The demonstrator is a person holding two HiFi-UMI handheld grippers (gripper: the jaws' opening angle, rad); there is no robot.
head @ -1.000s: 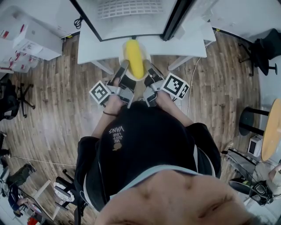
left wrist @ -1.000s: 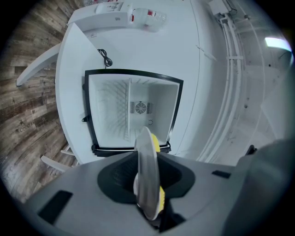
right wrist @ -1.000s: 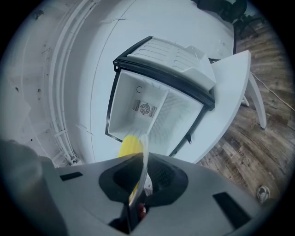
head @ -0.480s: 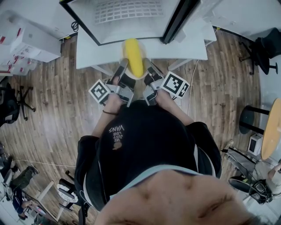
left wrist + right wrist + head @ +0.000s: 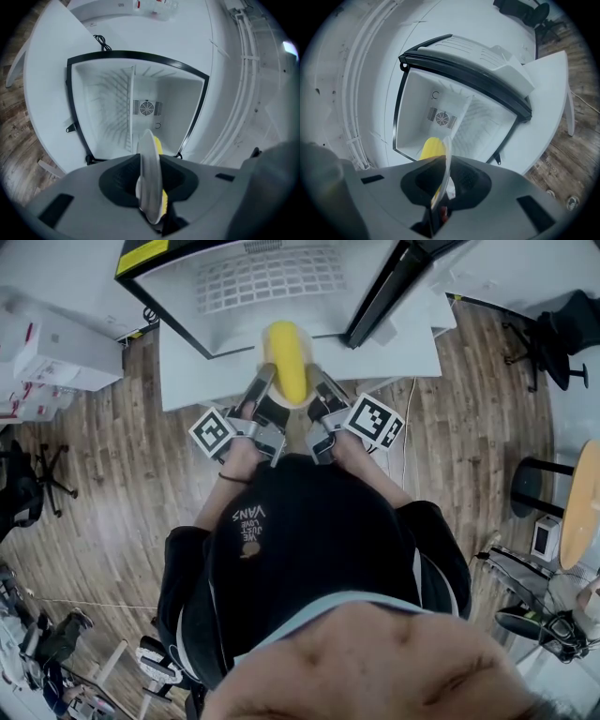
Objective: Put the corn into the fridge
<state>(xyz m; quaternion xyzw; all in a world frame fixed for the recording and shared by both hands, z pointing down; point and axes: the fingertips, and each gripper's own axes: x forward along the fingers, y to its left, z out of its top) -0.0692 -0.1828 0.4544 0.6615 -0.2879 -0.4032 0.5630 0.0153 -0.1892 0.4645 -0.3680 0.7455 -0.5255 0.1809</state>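
- corn (image 5: 287,371) on the plate (image 5: 149,178), long axis pointing into the open fridge (image 5: 103,108)
- left gripper (image 5: 261,388) and right gripper (image 5: 319,388) each pinch the plate's rim
- fridge mouth is wider than the plate

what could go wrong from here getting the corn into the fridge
The corn lies loose on a plate that the left gripper and right gripper pinch only at its rim: an uneven tilt could roll it off. Both grippers flank the plate, so one may clip the fridge frame going in.

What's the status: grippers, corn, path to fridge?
Left gripper, right gripper both shut on plate rim. Corn on plate. Fridge open ahead, way clear.
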